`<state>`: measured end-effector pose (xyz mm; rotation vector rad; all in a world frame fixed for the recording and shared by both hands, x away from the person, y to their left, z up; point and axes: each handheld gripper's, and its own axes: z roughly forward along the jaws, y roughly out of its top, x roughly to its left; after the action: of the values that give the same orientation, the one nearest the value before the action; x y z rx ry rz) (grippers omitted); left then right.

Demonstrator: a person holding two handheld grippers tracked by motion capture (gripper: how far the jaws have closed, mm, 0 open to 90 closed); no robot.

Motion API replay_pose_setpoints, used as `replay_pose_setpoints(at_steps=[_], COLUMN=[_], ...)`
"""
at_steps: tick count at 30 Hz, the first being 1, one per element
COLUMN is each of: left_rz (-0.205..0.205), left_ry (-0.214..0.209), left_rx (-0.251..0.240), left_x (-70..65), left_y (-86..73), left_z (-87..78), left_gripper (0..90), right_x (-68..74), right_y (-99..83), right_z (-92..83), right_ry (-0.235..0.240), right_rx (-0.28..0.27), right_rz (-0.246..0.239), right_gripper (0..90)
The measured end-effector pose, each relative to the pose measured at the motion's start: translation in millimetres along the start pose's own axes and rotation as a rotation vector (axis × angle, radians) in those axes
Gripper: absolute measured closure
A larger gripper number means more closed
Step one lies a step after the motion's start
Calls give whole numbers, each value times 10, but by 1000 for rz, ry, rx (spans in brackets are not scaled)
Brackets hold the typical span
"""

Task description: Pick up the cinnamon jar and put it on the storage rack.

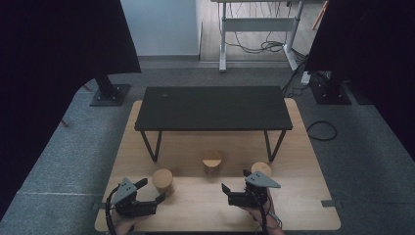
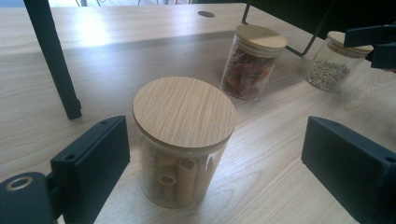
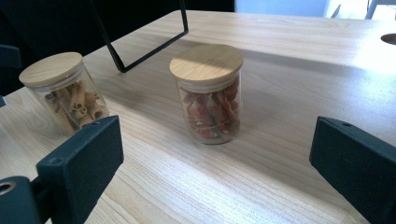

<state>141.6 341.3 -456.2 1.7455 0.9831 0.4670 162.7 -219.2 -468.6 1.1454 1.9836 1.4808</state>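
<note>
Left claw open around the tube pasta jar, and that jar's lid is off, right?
Not quite. The left claw is open around the tube pasta jar, but its wooden lid is on, sitting flat over the mouth. The left gripper view shows it.

Dim, soft high view; brighter claw views, glare at top.

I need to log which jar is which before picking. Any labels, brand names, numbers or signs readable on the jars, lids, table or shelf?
None: no readable text anywhere.
Pasta tube jar: plain wooden lid, clear glass, no label.
Reddish pasta jar: plain lid, no label.
Grain jar: no label visible; partly hidden by the other claw.
Black shelf and wooden table: no markings.
</note>
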Motion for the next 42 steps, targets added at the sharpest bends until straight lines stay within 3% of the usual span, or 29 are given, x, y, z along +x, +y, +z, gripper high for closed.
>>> replay_pose_setpoints(at_steps=[9, 23, 28, 36, 40, 42], left_rz=[32, 27, 43, 56, 104, 108], left_ry=[22, 53, 65, 56, 46, 36], left_rx=[10, 2, 2, 19, 26, 18], left_x=[-32, -45, -52, 3, -9, 0], left_y=[38, 14, 15, 19, 77, 90], left_z=[-47, -38, 20, 129, 127, 107], left_gripper=[74, 73, 73, 73, 71, 70], right_x=[-5, -49, -40, -47, -34, -30], right_y=[19, -7, -5, 3, 3, -2], right_z=[-36, 9, 28, 25, 18, 6], right_ry=[-13, -26, -32, -23, -21, -19], right_rx=[-11, 5, -1, 0, 2, -5], right_rz=[-3, 23, 13, 11, 13, 19], right_gripper=[22, 24, 24, 24, 24, 25])
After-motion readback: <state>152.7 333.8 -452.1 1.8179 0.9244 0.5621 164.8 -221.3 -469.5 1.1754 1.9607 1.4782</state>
